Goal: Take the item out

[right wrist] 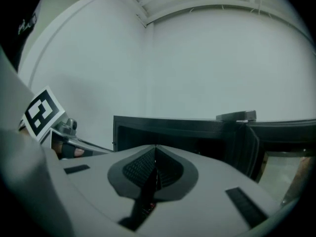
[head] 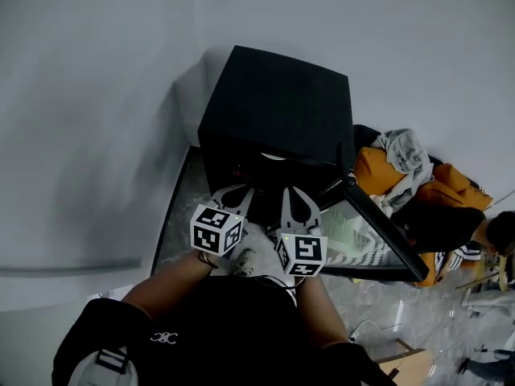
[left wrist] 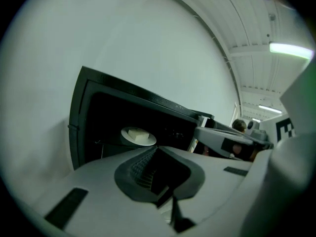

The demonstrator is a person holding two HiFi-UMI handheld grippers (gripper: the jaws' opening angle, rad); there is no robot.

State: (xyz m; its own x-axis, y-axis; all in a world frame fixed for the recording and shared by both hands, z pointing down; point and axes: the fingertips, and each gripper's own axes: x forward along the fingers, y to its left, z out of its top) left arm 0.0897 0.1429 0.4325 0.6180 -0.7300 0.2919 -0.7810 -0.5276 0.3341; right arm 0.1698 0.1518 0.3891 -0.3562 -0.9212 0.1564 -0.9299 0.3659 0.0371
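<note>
Fingers of my left gripper are pressed together on nothing, and those of the right gripper are the same, so I am carrying nothing yet. The item is a pale, blocky lump on a white plate. It sits inside the dark oven, towards the left of the opening as the left gripper view shows it. I cannot tell what it is made of or how firm it is. The door stands swung open to the right, so the way in looks free. Both grippers hang side by side just in front of the opening, short of the plate and touching neither it nor the oven. By my reckoning the task has barely begun: I have yet to reach in, spread the fingers, take hold and draw the item out. Off to the right, past the door, lies a heap of clothes.
</note>
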